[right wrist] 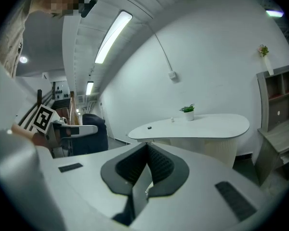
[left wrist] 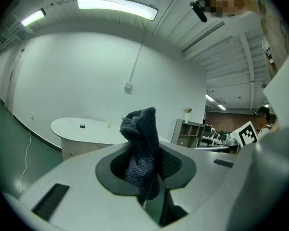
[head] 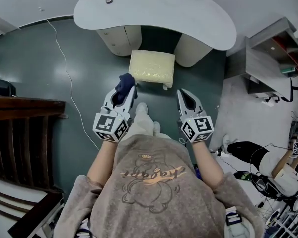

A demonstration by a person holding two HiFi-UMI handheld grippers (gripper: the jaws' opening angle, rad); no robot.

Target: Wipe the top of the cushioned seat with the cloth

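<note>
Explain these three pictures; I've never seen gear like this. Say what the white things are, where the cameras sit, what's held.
A person holds white two-jaw tongs in each hand. The top-down picture comes from a head camera; the other two from cameras riding on each tool. The left tongs are shut on a dark blue knitted cloth; the right tongs are shut, empty. Ahead stands a pale yellow cushioned seat, by a white curved desk.

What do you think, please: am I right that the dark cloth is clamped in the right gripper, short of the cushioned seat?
Not quite: the left gripper view shows the dark cloth clamped in the left gripper instead. It is indeed short of the cushioned seat.
</note>
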